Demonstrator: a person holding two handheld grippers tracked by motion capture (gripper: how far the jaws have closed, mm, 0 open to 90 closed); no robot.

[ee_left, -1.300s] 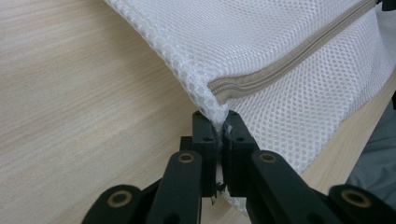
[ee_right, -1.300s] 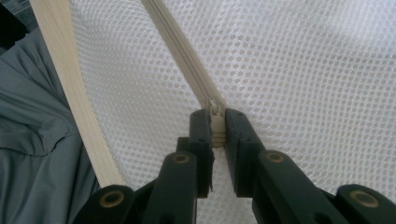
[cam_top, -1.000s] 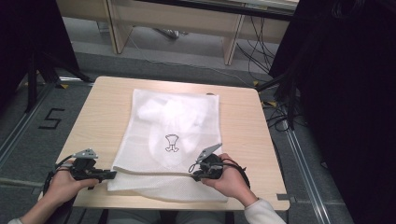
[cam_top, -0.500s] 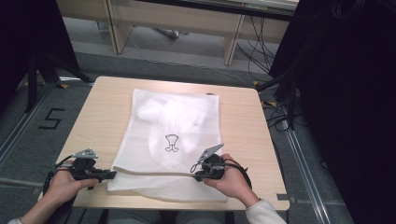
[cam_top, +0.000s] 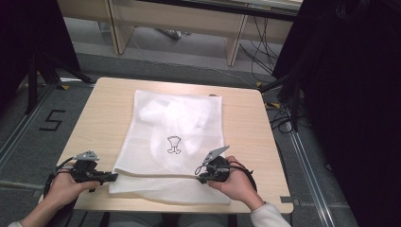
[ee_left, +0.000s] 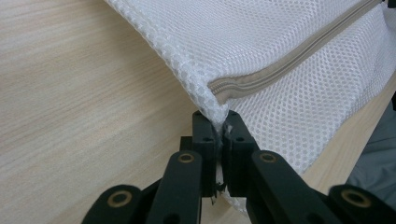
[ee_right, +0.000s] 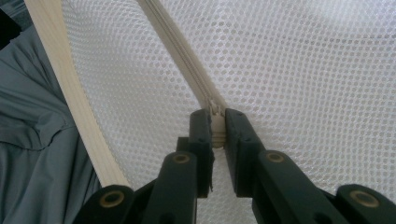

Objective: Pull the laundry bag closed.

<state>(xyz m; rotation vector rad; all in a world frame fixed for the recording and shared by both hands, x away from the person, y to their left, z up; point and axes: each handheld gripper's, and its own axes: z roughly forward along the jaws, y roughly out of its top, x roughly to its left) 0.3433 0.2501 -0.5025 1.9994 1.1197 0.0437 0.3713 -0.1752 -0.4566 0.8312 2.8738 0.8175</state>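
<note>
A white mesh laundry bag (cam_top: 175,142) with a beige zipper (cam_top: 156,174) lies flat on the pale wooden table (cam_top: 99,113), its zipped edge nearest the person. The left gripper (ee_left: 219,128), at the bag's near left corner, has its black jaws pressed together on a pinch of the mesh right beside the zipper's end. The right gripper (ee_right: 215,122), further along the same edge, is clamped on the zipper's small pull (ee_right: 215,112). White clothing (cam_top: 165,116) shows faintly through the mesh.
</note>
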